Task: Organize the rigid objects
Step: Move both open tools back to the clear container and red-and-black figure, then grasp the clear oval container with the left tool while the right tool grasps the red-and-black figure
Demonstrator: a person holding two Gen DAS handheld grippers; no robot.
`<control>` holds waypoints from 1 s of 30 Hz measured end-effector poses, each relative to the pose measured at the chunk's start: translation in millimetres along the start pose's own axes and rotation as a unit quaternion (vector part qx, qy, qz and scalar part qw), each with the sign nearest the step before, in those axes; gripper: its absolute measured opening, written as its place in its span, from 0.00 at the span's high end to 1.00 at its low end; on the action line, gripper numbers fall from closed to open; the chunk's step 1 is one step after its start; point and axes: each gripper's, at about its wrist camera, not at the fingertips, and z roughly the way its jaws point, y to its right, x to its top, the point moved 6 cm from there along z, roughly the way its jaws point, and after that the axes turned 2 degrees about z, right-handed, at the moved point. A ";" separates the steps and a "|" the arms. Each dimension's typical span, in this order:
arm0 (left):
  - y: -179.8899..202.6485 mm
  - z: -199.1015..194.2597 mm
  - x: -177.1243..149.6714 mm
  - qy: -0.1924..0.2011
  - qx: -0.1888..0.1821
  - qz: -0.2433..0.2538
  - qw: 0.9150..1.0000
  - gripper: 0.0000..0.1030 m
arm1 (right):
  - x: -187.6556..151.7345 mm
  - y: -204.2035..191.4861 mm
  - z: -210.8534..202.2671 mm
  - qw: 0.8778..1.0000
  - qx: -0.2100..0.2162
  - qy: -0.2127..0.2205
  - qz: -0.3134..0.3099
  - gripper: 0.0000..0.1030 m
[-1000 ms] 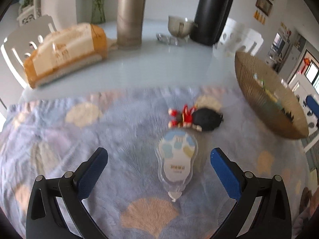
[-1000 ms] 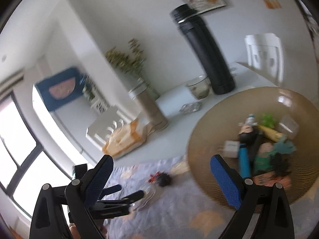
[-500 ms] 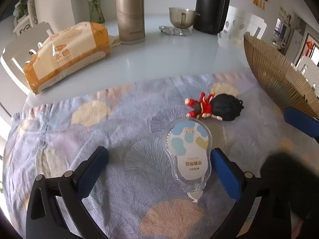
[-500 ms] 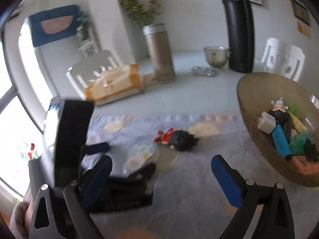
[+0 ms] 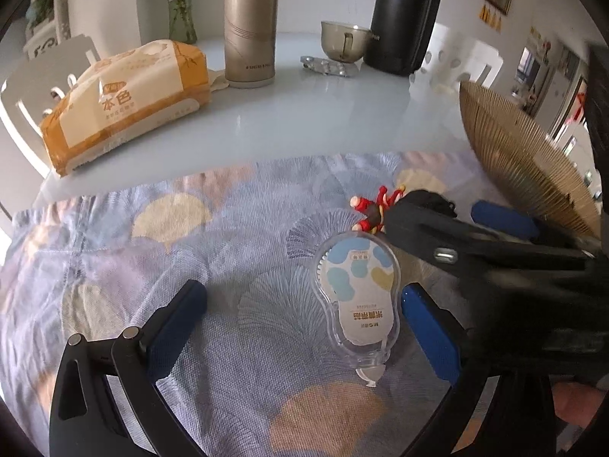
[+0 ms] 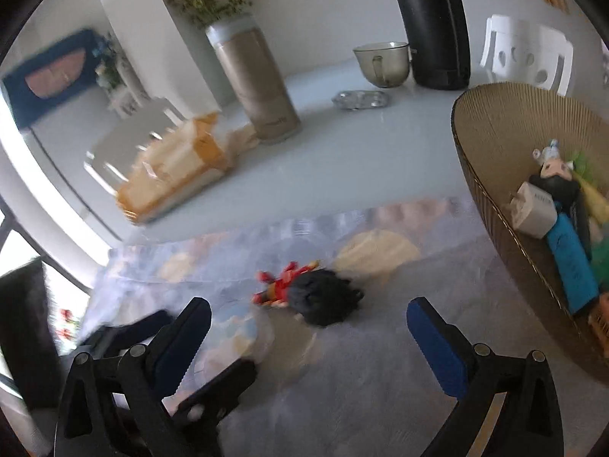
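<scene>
A clear correction-tape dispenser point(image 5: 357, 297) lies on the patterned cloth point(image 5: 190, 266) between the fingers of my left gripper point(image 5: 304, 327). That gripper is open, and its right pad point(image 5: 430, 331) is close beside the dispenser. Just behind lies a small doll point(image 5: 371, 209) point(image 6: 312, 297) in red with black hair. My right gripper point(image 6: 308, 339) point(image 5: 437, 205) reaches in from the right, open wide, with the doll just ahead of its fingertips and partly hidden by one finger. The left gripper point(image 6: 182, 358) and a blurred dispenser point(image 6: 239, 331) show at the lower left of the right wrist view.
A ribbed brown bowl point(image 6: 495, 144) point(image 5: 514, 160) at the right holds several toys. Farther back on the glass table stand a tissue pack point(image 5: 125, 99), a gold flask point(image 5: 249, 26), a tall black flask point(image 5: 403, 19), a glass cup point(image 5: 342, 40) and a foil blister pack point(image 5: 327, 65).
My right gripper has swung away from the bowl and come down over the cloth to the doll, entering the left wrist view from the right. The left gripper has hardly moved.
</scene>
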 end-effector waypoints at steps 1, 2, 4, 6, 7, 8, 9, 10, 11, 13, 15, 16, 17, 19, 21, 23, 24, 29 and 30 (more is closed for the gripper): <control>-1.6 -1.1 -1.0 -0.001 0.003 0.002 1.000 0.01 | 1.3 -0.9 6.4 1.000 -0.012 -0.004 -0.011 0.00; 0.5 -0.3 -0.2 -0.002 0.005 0.003 1.000 0.01 | 1.3 -2.1 11.8 1.000 -0.013 -0.009 -0.017 0.00; -0.1 -0.4 -1.0 -0.006 0.014 0.010 1.000 0.01 | -0.5 -1.3 21.0 1.000 -0.013 -0.014 -0.018 0.00; 4.0 3.8 0.8 -0.012 0.027 0.020 0.999 0.00 | 0.0 -2.6 23.4 0.999 -0.028 -0.010 -0.028 0.00; 4.3 3.6 0.8 -0.012 0.029 0.022 0.999 0.00 | 0.5 -3.9 25.3 0.999 -0.035 -0.013 -0.036 0.01; 4.3 3.6 1.0 -0.012 0.027 0.020 0.999 0.00 | -0.1 -5.4 26.7 0.998 -0.041 -0.014 -0.042 0.07; 3.8 3.3 0.8 -0.012 0.027 0.020 0.999 0.00 | 0.5 -7.8 26.4 0.998 -0.037 -0.012 -0.049 0.11; 4.2 3.8 1.3 -0.012 0.028 0.020 0.999 0.00 | -0.1 -9.5 24.7 0.998 -0.029 -0.009 -0.051 0.22; 3.8 4.0 1.4 -0.012 0.027 0.020 0.999 0.00 | -0.1 -10.7 22.9 0.998 -0.022 -0.006 -0.051 0.35; 3.3 4.0 1.7 -0.012 0.027 0.020 0.999 0.00 | 1.1 -8.4 19.1 0.999 -0.017 0.002 -0.044 0.59; 3.1 4.3 2.2 -0.012 0.027 0.020 0.999 0.00 | 0.2 -6.9 19.1 0.999 -0.007 -0.001 -0.034 0.62; 2.8 4.2 2.3 -0.012 0.027 0.020 0.999 0.00 | 0.2 -4.0 17.7 1.000 0.002 0.001 -0.024 0.65; 2.6 4.0 2.4 -0.012 0.027 0.020 0.999 0.00 | 0.1 -2.6 15.9 1.000 0.009 0.004 -0.018 0.65; 2.0 3.6 2.4 -0.012 0.028 0.021 0.999 0.00 | -1.6 5.4 8.3 1.000 0.011 0.014 -0.001 0.65; 2.6 4.2 2.9 -0.012 0.028 0.020 0.999 0.00 | -5.9 9.9 -1.6 1.000 0.010 0.024 0.005 0.65; 1.9 3.8 2.6 -0.012 0.028 0.020 0.999 0.00 | -13.3 13.8 -15.2 0.999 -0.009 0.036 -0.003 0.65; 2.1 4.0 2.7 -0.012 0.028 0.020 0.999 0.00 | -17.4 16.5 -25.2 0.999 -0.024 0.046 -0.006 0.65; 2.0 4.0 2.7 -0.012 0.028 0.021 0.999 0.00 | -38.9 32.7 -39.1 0.998 -0.064 0.021 0.007 0.64; 1.3 3.5 2.4 -0.012 0.028 0.021 0.999 0.00 | -43.3 35.5 -38.9 0.998 -0.057 0.015 0.010 0.64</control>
